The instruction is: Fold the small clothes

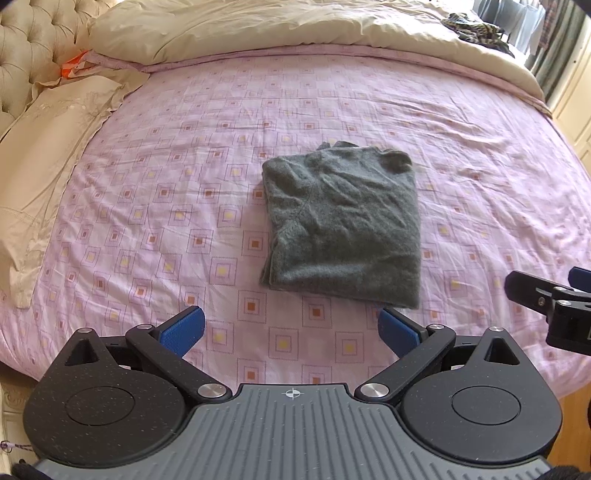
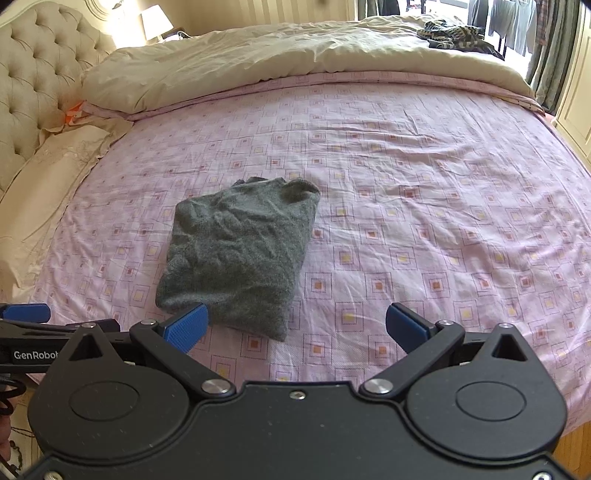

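Dark grey knit garment point(image 1: 343, 221) lies folded mid-bed on pink patterned sheet point(image 1: 147, 206); left gripper point(image 1: 291, 326) and right gripper point(image 2: 297, 325) both spread, empty. You pinch near-edge corners evenly.

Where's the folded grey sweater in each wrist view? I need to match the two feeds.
Left wrist: the folded grey sweater lies centre, slightly right, just beyond the open left gripper.
Right wrist: it lies left of centre, its near edge by the open right gripper's left finger.
Shared landmark: the patterned dark garment on the beige duvet, upper right.
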`<state>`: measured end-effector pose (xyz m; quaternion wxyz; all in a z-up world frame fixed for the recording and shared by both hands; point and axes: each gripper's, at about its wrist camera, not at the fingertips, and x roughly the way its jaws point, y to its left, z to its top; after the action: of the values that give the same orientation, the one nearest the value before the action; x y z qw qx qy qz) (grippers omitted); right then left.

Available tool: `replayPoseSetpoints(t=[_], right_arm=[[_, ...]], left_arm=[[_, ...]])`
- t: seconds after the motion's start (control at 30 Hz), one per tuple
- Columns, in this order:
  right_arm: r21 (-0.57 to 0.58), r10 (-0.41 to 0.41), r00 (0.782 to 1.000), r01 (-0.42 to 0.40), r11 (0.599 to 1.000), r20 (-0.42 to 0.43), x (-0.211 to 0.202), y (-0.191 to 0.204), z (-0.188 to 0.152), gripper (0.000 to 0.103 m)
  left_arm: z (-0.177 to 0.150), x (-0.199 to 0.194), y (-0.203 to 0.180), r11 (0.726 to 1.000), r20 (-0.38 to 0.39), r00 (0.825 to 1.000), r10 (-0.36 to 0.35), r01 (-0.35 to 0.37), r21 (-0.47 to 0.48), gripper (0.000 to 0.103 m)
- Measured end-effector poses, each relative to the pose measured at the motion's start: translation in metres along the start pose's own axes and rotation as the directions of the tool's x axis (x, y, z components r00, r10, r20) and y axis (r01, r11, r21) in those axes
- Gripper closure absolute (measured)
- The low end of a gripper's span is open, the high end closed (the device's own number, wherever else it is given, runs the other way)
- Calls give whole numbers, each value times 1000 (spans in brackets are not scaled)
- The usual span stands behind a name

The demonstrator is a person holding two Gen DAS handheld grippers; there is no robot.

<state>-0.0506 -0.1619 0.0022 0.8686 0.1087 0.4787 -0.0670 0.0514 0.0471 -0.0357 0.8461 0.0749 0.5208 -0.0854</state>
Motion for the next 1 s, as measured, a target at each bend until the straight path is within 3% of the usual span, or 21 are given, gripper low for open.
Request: replayPoseSetpoints(t=[1.0], right_arm=[[-23, -12, 995, 10, 1000, -101, 20, 1, 3, 1]], left_arm=[[2, -2, 4, 999, -2, 999, 36, -36, -21, 2]])
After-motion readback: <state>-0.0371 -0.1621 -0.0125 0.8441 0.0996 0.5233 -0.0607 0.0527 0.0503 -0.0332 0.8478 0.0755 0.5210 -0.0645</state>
